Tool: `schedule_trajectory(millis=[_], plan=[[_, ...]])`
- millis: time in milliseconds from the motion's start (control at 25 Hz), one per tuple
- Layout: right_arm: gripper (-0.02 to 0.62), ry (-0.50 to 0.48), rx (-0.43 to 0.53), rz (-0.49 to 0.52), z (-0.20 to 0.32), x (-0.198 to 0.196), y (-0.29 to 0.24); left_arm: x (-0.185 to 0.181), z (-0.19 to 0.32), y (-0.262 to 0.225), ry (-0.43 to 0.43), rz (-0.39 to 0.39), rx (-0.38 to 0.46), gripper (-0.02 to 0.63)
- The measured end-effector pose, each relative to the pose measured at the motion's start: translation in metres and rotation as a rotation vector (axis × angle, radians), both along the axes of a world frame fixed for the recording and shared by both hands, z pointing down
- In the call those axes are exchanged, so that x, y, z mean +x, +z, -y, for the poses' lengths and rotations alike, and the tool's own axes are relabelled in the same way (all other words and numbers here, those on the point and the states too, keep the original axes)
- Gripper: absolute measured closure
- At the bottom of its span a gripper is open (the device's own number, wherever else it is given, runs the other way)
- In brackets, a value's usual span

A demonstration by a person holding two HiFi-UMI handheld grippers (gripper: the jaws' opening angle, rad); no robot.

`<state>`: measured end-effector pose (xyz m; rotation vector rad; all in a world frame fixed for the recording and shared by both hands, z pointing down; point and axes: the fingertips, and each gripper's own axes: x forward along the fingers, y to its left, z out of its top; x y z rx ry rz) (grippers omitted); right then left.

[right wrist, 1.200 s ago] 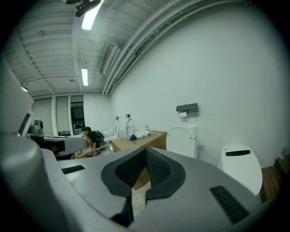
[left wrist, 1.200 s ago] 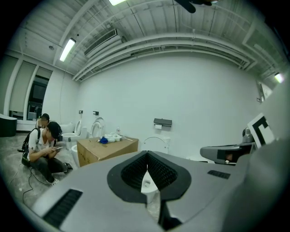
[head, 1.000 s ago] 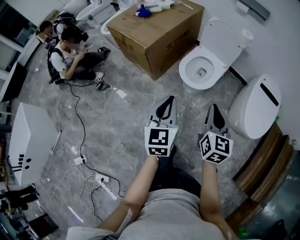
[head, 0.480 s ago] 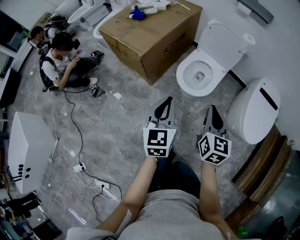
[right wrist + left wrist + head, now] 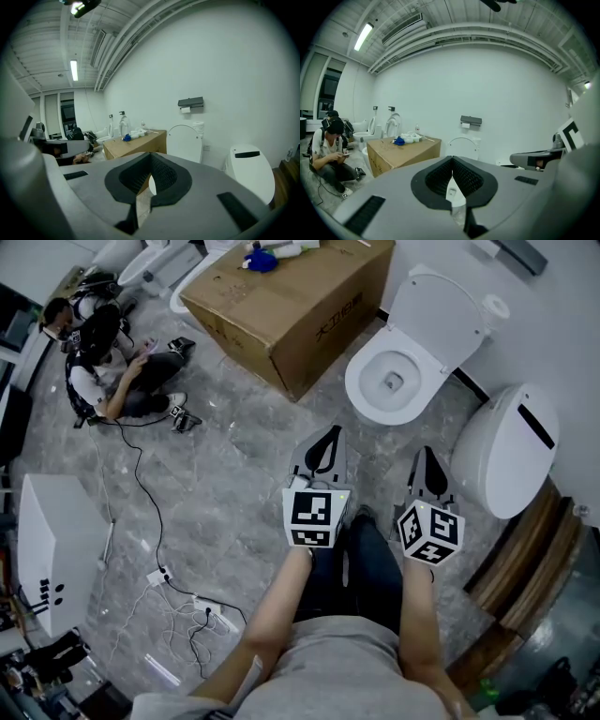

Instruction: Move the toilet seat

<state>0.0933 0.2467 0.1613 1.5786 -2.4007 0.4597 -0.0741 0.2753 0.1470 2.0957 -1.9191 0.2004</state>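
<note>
Jaws together and empty, the left gripper (image 5: 328,437) and right gripper (image 5: 427,457) have edged closer to the toilet seat (image 5: 361,397), which sits at the floor's far edge against the wall. The approach appears under way, with no contact yet.

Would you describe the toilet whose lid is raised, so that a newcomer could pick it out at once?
Find the large cardboard box at the top of the head view. Just to its right stands the open toilet, between the box and a closed toilet. Unlike that neighbour, its lid is raised and its bowl shows.
</note>
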Motion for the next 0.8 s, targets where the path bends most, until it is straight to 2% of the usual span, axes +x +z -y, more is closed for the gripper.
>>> schedule_trajectory(millis=[280,480,800], plan=[[0.578,0.001,-0.009,-0.005,0.025,0.005,0.004,0.006,0.023,0.006,0.003,-0.008,-0.011,0.591],[0.579,-0.032,-0.012,-0.003,0.052,-0.008,0.008,-0.002,0.046,0.009,-0.015,-0.003,-0.018,0.591],[0.58,-0.053,-0.049,-0.005,0.11,-0.012,0.018,-0.005,0.099,0.018,-0.037,0.002,-0.048,0.591]])
